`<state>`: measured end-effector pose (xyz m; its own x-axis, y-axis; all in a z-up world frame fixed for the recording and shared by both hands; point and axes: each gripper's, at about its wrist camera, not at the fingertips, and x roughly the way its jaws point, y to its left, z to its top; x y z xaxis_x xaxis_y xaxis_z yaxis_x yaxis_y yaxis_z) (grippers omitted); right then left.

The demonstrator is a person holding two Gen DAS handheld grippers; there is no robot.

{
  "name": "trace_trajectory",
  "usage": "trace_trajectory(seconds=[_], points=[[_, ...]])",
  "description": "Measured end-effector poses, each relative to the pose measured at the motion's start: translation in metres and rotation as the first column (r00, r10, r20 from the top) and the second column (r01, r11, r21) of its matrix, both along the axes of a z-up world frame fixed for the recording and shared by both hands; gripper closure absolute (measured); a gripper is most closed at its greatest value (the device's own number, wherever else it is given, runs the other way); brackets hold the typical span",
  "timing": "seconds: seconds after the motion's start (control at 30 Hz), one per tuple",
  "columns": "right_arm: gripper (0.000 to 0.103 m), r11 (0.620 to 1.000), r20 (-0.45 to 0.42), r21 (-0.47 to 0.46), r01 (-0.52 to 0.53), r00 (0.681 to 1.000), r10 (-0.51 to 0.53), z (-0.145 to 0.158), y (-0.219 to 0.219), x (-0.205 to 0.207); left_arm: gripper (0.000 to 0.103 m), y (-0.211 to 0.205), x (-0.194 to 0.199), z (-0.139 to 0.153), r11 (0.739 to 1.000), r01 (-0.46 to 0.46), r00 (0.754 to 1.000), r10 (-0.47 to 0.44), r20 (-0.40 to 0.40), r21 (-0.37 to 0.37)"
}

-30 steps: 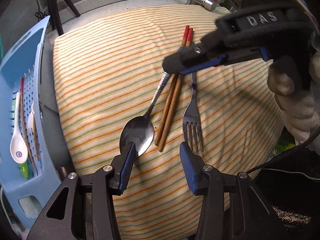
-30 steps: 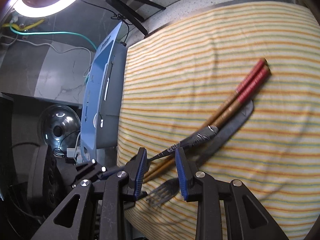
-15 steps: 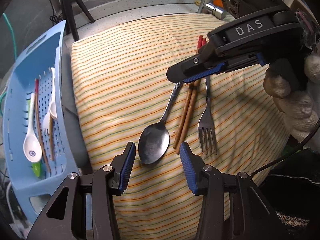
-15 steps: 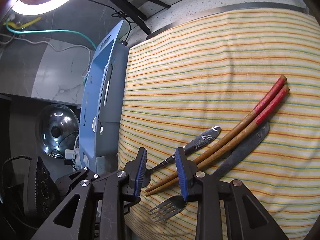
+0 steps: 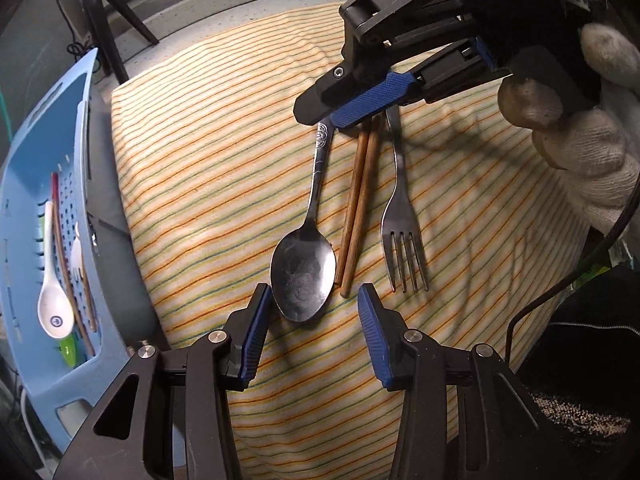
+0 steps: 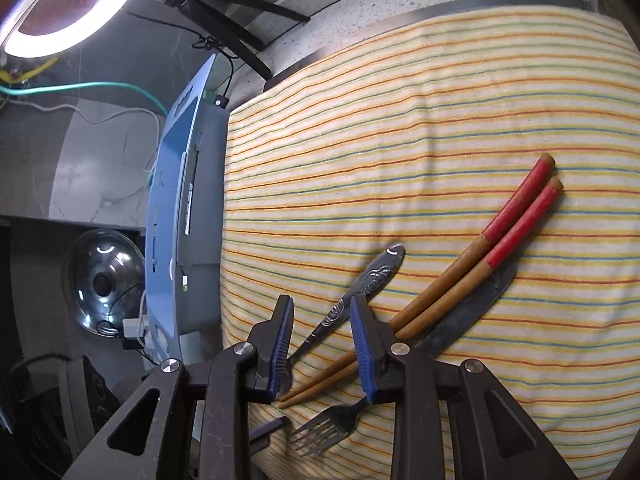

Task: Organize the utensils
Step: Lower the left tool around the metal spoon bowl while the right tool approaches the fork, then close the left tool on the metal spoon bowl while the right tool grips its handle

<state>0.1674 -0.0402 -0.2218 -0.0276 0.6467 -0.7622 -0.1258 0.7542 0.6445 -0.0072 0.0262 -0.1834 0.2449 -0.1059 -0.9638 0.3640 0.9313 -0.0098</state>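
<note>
Spoon point(image 5: 308, 248), chopsticks point(image 5: 358, 204) and fork point(image 5: 400, 216) lie side by side on the striped cloth point(image 5: 208, 168) over the table, bowl and tines toward the left gripper point(image 5: 312, 332). That gripper hangs steeply over the spoon bowl, jaws spread wider than the bowl and closing, pads off the metal. Right gripper point(image 6: 322, 344), in a gloved hand point(image 5: 580, 132), hovers over the handle ends, jaws partly parted with the spoon handle in line between them; contact cannot be told. Blue basket point(image 5: 24, 208) sits at the cloth's left edge, already holding a white spoon point(image 5: 54, 300) and other pieces. Risks, as I judge them: the left pads may catch the chopstick tips, which lie just beside the bowl, and drag them; the smooth bowl could slip from a pinch; soft cloth may bunch under the pads. In the left view the right gripper covers the handle ends; in the right view the spoon bowl is hidden behind its own fingers. Basket contents are partly unreadable.
</note>
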Motion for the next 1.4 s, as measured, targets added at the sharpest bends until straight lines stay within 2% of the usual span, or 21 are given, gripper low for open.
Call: trace_trajectory(seconds=[0.17,0.3,0.53,0.6,0.7,0.83,1.0,1.1,1.27,1.33,1.4], points=[[0.076,1.000,-0.016,-0.013,-0.014,1.000,0.014,-0.006,0.006,-0.006,0.064,-0.003,-0.005,-0.002,1.000,0.005,1.000,-0.005,0.014,-0.004],[0.076,1.000,-0.003,-0.022,0.000,1.000,0.000,-0.005,0.013,-0.006,0.076,-0.006,-0.006,-0.005,1.000,0.018,0.999,-0.018,0.028,-0.019],[0.078,0.999,0.041,-0.052,-0.004,0.999,0.006,-0.003,0.026,-0.010,0.078,0.001,-0.002,-0.007,0.999,0.000,1.000,0.001,0.030,-0.053],[0.088,0.998,0.046,-0.066,-0.007,0.999,0.010,-0.004,0.027,-0.011,0.078,0.009,0.001,-0.008,0.997,-0.018,0.999,0.020,0.026,-0.076],[0.095,0.999,0.032,-0.051,0.011,0.999,-0.009,-0.008,0.022,-0.010,0.078,0.011,0.003,-0.009,0.994,-0.048,0.999,0.050,0.017,-0.095],[0.095,0.999,0.025,-0.042,0.007,1.000,-0.006,-0.009,0.021,-0.009,0.071,0.012,0.005,-0.008,0.990,-0.073,0.997,0.073,-0.006,-0.117],[0.094,1.000,-0.022,-0.010,0.019,1.000,-0.020,-0.013,0.018,-0.007,0.071,0.012,0.012,-0.008,0.987,-0.086,0.996,0.085,-0.018,-0.138],[0.094,1.000,-0.004,-0.016,0.015,1.000,-0.015,-0.012,0.019,-0.009,0.072,0.015,0.016,-0.009,0.985,-0.099,0.995,0.096,-0.027,-0.139],[0.097,1.000,0.008,-0.007,0.005,1.000,-0.005,-0.011,0.021,-0.009,0.076,0.020,0.019,-0.006,0.987,-0.091,0.996,0.091,-0.009,-0.134],[0.099,1.000,0.003,0.012,0.007,1.000,-0.007,-0.009,0.021,-0.010,0.089,0.021,0.015,-0.002,0.986,-0.089,0.996,0.091,0.002,-0.142],[0.100,1.000,0.002,0.027,0.008,1.000,-0.008,-0.006,0.022,-0.010,0.090,0.023,0.014,0.003,0.986,-0.087,0.996,0.090,0.017,-0.143]])
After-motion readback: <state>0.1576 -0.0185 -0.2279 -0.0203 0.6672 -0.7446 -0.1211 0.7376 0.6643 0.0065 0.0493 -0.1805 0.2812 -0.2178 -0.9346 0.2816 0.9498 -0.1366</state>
